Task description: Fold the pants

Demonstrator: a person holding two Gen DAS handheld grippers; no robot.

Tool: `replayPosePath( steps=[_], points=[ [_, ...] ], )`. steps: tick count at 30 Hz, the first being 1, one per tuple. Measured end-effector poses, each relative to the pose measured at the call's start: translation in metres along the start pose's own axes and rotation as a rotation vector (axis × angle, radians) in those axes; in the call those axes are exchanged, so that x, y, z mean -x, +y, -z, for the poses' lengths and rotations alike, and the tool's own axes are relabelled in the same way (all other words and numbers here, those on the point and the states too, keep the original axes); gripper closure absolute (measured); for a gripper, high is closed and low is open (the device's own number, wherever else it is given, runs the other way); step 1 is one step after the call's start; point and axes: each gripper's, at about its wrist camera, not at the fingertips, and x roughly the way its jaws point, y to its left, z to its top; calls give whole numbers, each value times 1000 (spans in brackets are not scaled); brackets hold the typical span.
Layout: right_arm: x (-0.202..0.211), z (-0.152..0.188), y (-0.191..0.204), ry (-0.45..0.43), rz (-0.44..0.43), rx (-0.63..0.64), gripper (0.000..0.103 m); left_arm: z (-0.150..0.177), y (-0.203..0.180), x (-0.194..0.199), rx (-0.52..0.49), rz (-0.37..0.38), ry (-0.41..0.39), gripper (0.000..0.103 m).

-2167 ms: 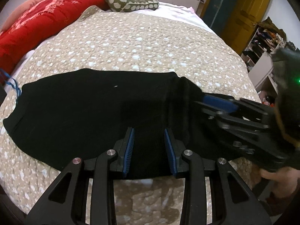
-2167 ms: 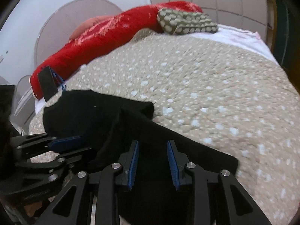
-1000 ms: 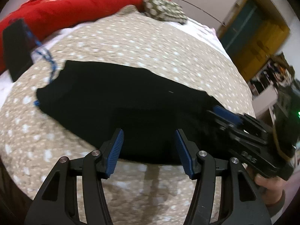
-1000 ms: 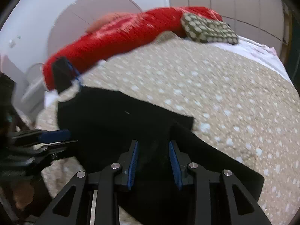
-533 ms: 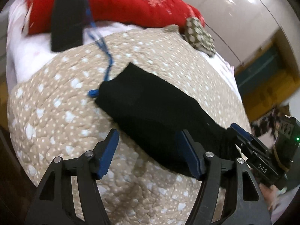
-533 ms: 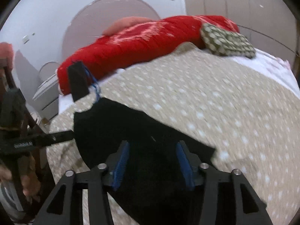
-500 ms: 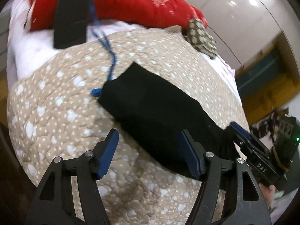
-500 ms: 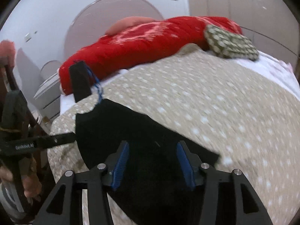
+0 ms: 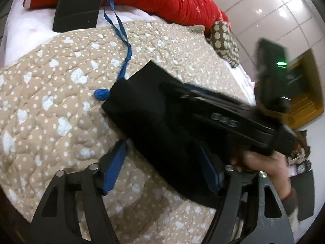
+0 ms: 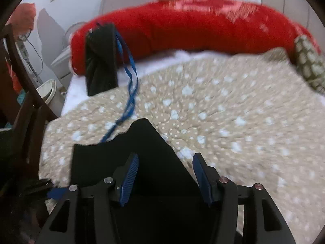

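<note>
Left gripper (image 9: 162, 168) – jaws opening, nothing clamped; one blue pad over the quilt (image 9: 50, 105), the other at the near edge of the pants (image 9: 154, 109). The black pants lie folded on the quilt, a blue cord (image 9: 121, 32) at their far end. Right gripper (image 10: 165, 175) – jaws opening above the pants, pads clear of the cloth.
</note>
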Motion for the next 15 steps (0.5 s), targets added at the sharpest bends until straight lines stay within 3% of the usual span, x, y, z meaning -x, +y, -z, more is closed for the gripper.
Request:
replayPosePath(
  steps=[2,3,4,5,6,10,13,15],
  points=[
    [-11,1,-9,-8,-94,-76,62,-1,0,-1,-1,24,-18,30],
    [-10,3,-11,-35,-124,-103,66,-1,-1,-1,-10,26,-25,39],
    [-7,5,-11,-57,-123,-113,76,-1,-3,0,-19,0,-34,49],
    [-1,6,-10,-80,-118,-116,85,-2,-6,1,-29,-20,-42,65],
    [10,9,-9,-112,-123,-120,87,-3,-9,4,-43,-26,-52,71],
    [67,21,-10,-262,-145,-151,90,0,-43,36,-165,-3,-154,74],
    [134,46,-19,-410,-131,-192,90,16,-92,62,-346,49,-221,74],
    [171,71,-29,-490,-117,-236,90,32,-121,67,-449,81,-222,74]
  ],
)
